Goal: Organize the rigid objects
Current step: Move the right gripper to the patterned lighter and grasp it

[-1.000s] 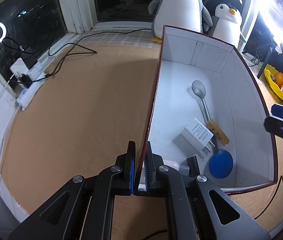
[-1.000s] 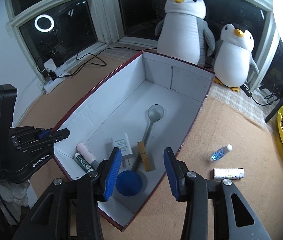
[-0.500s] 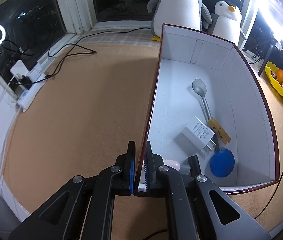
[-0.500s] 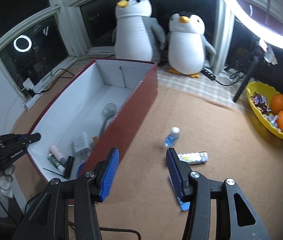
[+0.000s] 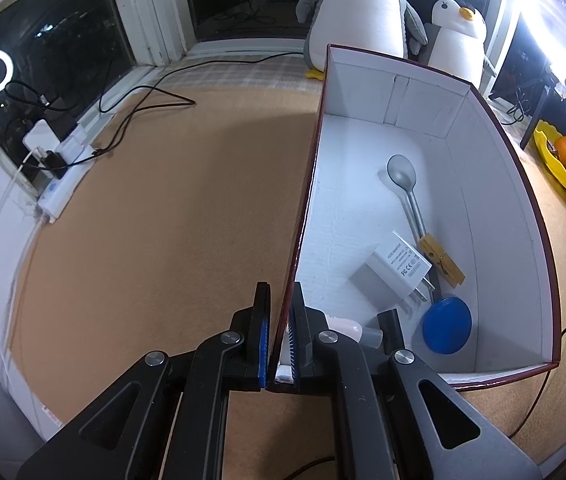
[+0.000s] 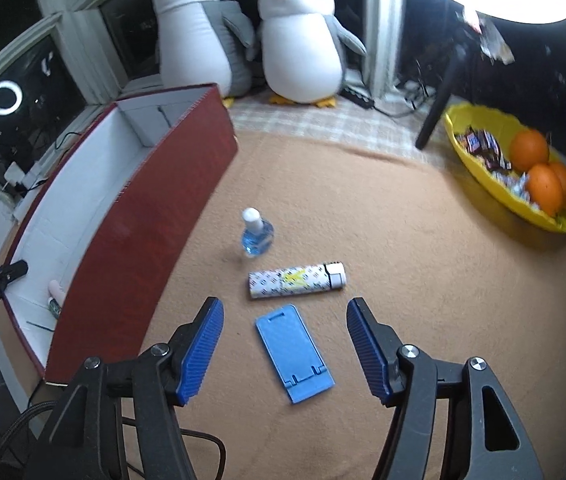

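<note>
The near wall of the red cardboard box with white lining (image 5: 423,216) is clamped by the left tool (image 5: 279,340). The right tool (image 6: 285,346) is held wide apart, gripping nothing, above the flat blue plastic stand (image 6: 293,354) on the tan tabletop (image 6: 423,280), near a patterned white tube (image 6: 297,280) and a small blue bottle (image 6: 256,234).

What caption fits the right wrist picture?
Open right tongs hover over a blue phone stand beside the red box.

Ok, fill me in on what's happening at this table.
A person is sorting small items into a red box. The left claw is shut on the box's side wall. The right claw is open above a blue phone stand on the mat; a patterned tube and a small blue bottle lie beyond it. Inside the box are a spoon, a charger, a wooden clothespin and a blue disc.
</note>
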Motion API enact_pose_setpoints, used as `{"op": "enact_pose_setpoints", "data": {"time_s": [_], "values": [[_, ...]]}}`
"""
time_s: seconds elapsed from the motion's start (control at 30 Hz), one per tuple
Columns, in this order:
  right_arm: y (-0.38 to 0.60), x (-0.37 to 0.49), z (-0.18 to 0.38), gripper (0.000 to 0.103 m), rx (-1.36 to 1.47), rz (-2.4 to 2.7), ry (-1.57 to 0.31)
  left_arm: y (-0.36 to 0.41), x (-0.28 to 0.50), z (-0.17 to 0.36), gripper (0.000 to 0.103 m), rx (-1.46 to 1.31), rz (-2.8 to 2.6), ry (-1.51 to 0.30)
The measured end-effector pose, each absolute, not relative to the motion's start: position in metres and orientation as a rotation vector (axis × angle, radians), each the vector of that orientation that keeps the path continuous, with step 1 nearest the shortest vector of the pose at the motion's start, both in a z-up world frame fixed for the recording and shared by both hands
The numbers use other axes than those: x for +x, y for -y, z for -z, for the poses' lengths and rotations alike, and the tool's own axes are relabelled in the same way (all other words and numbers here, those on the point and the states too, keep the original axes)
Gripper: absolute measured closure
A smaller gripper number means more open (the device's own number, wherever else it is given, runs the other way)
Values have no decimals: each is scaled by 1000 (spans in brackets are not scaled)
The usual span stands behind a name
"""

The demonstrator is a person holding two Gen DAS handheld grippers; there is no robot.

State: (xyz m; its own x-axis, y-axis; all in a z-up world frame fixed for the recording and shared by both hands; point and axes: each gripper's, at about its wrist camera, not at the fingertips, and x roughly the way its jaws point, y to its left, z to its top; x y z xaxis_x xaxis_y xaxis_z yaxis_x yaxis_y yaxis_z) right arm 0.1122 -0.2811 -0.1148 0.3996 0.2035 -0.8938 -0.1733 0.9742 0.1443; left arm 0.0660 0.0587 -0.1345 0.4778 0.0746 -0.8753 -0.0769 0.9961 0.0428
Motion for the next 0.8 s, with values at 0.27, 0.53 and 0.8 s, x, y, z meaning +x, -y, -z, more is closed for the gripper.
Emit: {"op": "enact_pose_setpoints", "data": {"time_s": [0.27,0.53,0.8], "values": [[316,136,146,43,283,-163,-1229,-58,67,135,95,5,-106,-1075],[324,158,172,59,454,-127,-1327,-57,68,135,95,6,-115,-1082],[312,175,187,62,496,-99,-1382,-58,69,135,95,-2,-118,-1083]]}}
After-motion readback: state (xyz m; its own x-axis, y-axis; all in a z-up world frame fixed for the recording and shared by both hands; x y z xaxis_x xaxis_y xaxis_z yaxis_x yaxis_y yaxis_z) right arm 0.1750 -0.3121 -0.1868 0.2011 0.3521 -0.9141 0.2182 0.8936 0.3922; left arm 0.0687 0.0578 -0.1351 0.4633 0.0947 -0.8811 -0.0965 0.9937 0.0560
